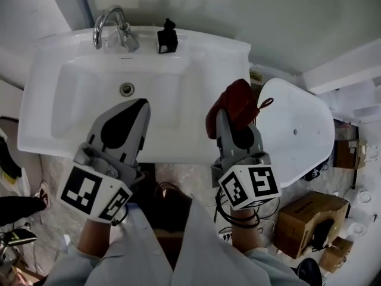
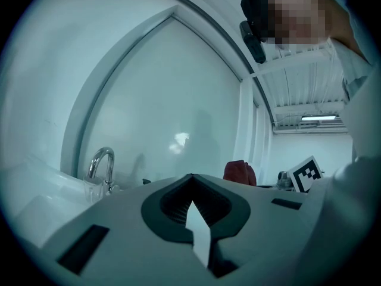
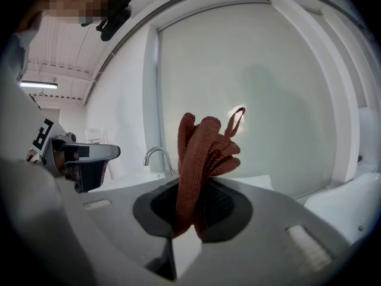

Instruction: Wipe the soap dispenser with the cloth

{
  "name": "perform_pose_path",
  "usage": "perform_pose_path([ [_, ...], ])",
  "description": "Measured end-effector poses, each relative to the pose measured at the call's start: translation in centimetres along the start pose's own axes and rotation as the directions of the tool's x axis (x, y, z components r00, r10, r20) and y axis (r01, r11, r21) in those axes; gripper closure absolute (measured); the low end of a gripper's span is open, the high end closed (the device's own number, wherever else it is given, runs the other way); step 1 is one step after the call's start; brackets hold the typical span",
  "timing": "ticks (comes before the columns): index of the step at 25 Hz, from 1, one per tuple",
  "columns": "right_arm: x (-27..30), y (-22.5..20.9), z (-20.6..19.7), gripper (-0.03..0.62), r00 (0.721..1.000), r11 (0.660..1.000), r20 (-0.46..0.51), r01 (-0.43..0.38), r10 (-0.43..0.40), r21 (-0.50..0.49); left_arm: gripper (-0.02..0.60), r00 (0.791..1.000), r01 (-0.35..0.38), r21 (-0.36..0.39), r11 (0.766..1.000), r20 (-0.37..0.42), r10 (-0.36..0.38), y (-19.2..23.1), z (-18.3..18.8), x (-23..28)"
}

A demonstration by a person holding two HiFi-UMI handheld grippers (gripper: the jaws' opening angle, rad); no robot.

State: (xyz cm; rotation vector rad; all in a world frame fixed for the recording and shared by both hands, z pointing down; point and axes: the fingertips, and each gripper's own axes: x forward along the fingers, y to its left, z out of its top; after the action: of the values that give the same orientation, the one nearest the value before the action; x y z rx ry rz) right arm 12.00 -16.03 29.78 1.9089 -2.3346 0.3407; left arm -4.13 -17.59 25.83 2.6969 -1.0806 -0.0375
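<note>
wall: plain pale wall (image 1: 238, 5) behind | sink: big white sink (image 1: 41, 88) with a shiny tap (image 1: 110, 25) | side: white toilet (image 1: 297, 130) next to it | floor: speckled floor (image 1: 53, 171), brown cardboard boxes (image 1: 306, 216) | light: long lamp (image 2: 318, 118) on the ceiling

The left tongs (image 1: 140, 106), at seven o'clock, point toward one o'clock, jaws closed together with nothing between them. The right tongs (image 1: 226, 117), at five o'clock, point toward twelve, jaws pinched on the bunched red cloth (image 1: 235, 100). The left forearm (image 1: 90, 244) and right forearm (image 1: 247, 234) reach up from six.
</note>
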Motion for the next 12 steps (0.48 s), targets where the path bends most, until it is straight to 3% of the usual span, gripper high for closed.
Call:
perform_pose_path([
  [12,-11.5,-1.7,-1.2,0.539,0.999,0.999,0.026,-0.042,0.043,-0.025,0.584,0.998,-0.014,0.029,0.999,0.065,0.012,-11.2,-0.2,-3.8],
])
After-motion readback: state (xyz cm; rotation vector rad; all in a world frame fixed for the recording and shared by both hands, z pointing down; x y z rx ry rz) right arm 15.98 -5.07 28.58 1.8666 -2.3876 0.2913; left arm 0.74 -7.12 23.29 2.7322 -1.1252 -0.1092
